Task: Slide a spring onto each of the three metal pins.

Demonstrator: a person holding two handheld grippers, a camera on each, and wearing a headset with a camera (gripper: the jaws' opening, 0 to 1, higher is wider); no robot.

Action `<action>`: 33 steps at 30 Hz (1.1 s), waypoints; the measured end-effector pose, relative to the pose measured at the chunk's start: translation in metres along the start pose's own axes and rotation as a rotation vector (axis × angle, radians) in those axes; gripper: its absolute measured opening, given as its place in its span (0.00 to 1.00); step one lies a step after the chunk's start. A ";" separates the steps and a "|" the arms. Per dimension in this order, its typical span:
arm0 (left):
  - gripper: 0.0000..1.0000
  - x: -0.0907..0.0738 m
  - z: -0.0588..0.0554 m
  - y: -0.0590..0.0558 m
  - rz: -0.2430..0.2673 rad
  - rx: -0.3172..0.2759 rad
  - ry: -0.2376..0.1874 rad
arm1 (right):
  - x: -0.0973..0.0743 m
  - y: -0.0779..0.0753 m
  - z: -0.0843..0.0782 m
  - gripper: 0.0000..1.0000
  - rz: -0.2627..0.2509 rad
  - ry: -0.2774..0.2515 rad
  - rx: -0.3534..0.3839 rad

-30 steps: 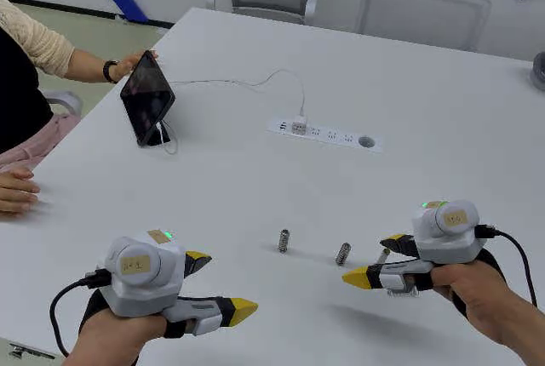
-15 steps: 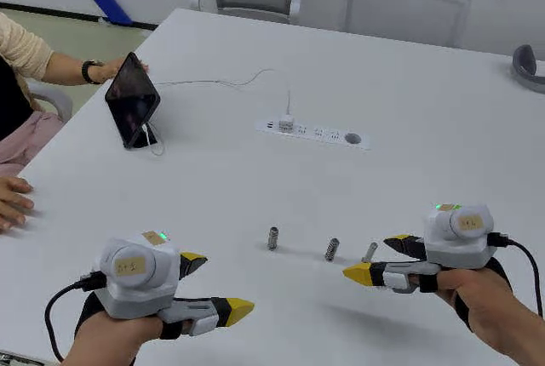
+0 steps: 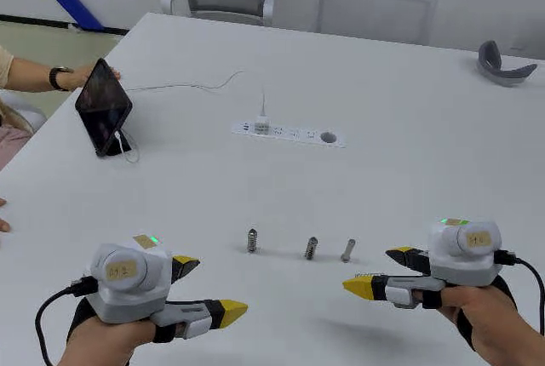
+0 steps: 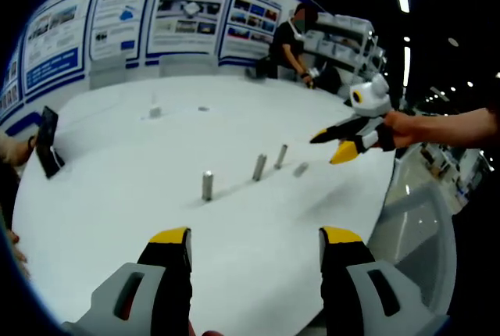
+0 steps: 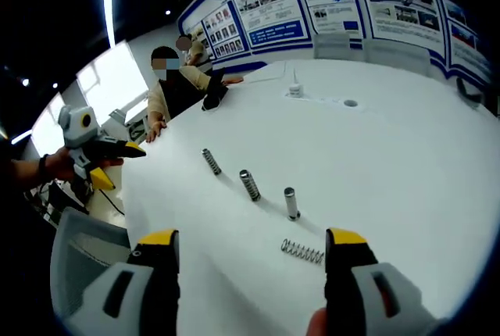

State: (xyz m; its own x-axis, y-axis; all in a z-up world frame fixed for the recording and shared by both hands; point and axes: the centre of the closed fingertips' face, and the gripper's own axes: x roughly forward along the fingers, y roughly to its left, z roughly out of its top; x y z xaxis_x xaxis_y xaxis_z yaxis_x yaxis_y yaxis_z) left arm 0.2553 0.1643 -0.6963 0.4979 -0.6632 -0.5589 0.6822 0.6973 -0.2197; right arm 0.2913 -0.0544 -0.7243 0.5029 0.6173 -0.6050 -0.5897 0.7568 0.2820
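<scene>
White tabletop broad around three pins

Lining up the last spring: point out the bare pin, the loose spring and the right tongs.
bare pin [image 5: 291, 205]: right gripper view, mid-shaft.
loose spring [image 5: 302, 252]: right gripper view, middle coils.
right tongs [image 5: 251, 238]: right gripper view, midway between the yellow tips.

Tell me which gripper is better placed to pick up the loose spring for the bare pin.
Right. The loose spring lies just ahead of the open right gripper, beside the bare pin; the left gripper is farther off.
</scene>
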 end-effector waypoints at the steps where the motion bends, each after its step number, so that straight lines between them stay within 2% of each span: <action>1: 0.68 0.001 0.000 -0.001 -0.003 0.003 0.002 | -0.002 0.000 -0.002 0.78 -0.002 -0.002 0.006; 13: 0.68 0.018 0.008 -0.013 -0.041 0.031 0.014 | -0.025 -0.003 -0.017 0.80 -0.036 -0.041 0.055; 26: 0.68 0.044 0.017 -0.033 -0.100 0.068 0.032 | -0.046 -0.005 -0.040 0.82 -0.059 -0.037 0.076; 33: 0.68 0.057 0.020 -0.045 -0.127 0.083 0.041 | -0.056 -0.006 -0.043 0.82 -0.056 -0.055 0.086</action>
State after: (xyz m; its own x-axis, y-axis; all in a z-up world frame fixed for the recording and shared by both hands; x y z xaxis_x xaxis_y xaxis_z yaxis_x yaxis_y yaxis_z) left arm 0.2638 0.0896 -0.7018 0.3835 -0.7318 -0.5634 0.7811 0.5825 -0.2249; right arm 0.2395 -0.1023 -0.7242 0.5690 0.5823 -0.5807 -0.5046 0.8048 0.3126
